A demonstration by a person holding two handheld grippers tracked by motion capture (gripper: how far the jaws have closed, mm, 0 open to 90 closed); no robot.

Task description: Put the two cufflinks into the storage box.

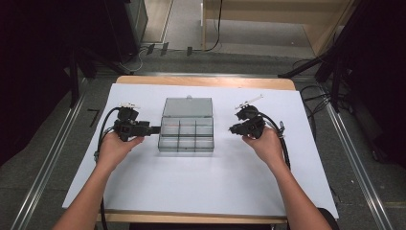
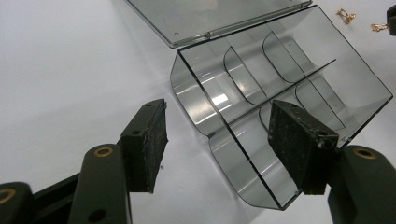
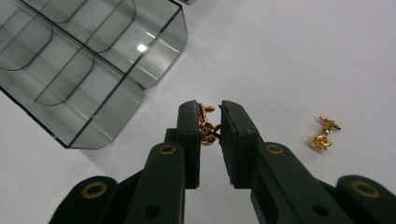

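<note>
Right gripper view: right tongs clenched on gold cufflink; left tongs released astride organizer box wall.

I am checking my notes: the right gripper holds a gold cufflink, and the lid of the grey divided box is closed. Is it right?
Not quite. The lid is open, lying flat behind the box, as the high view shows. The right gripper does hold a gold cufflink.
</note>
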